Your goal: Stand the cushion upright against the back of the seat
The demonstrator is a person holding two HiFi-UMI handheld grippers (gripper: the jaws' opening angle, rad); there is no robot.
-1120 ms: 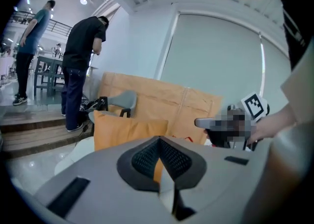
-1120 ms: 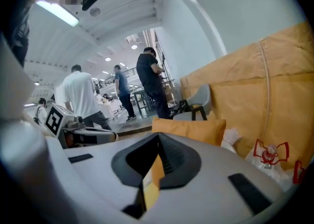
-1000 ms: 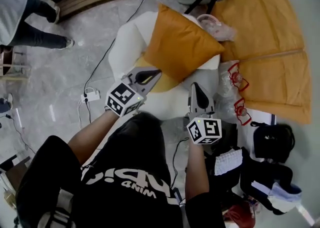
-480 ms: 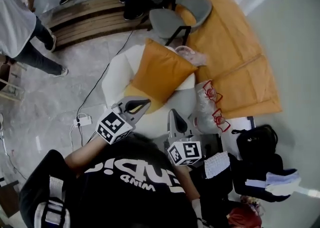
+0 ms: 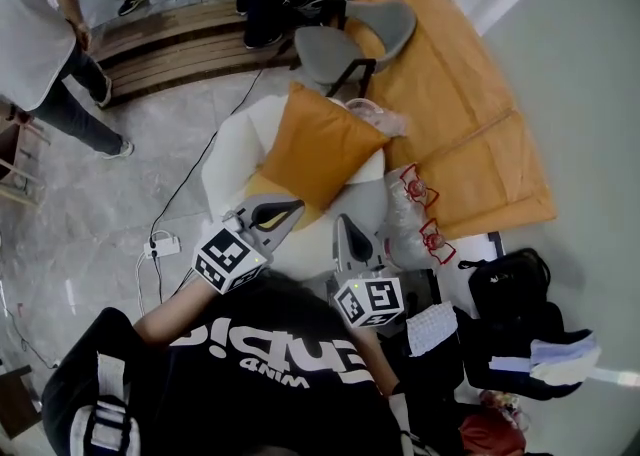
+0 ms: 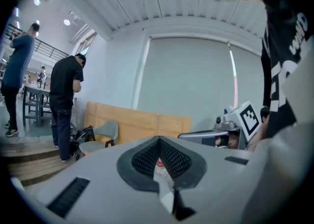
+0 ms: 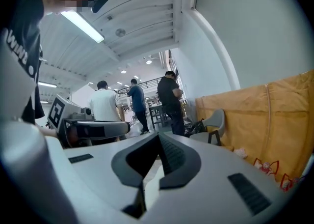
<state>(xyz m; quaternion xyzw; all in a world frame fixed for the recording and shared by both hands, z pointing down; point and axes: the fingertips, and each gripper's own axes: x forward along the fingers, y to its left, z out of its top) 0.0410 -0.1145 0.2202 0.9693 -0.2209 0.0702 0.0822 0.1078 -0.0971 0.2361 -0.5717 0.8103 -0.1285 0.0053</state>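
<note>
The orange cushion sits propped on the white armchair, at 12 o'clock from both tools. The left tool and right tool hover apart from it, jaws pressed together, pinching nothing. A grey chair stands at the cushion's 12 o'clock.

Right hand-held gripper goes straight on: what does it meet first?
Probably the orange cushion on the white seat, by the head view; height unclear, so the right hand-held gripper may pass over toward the grey chair.
</note>
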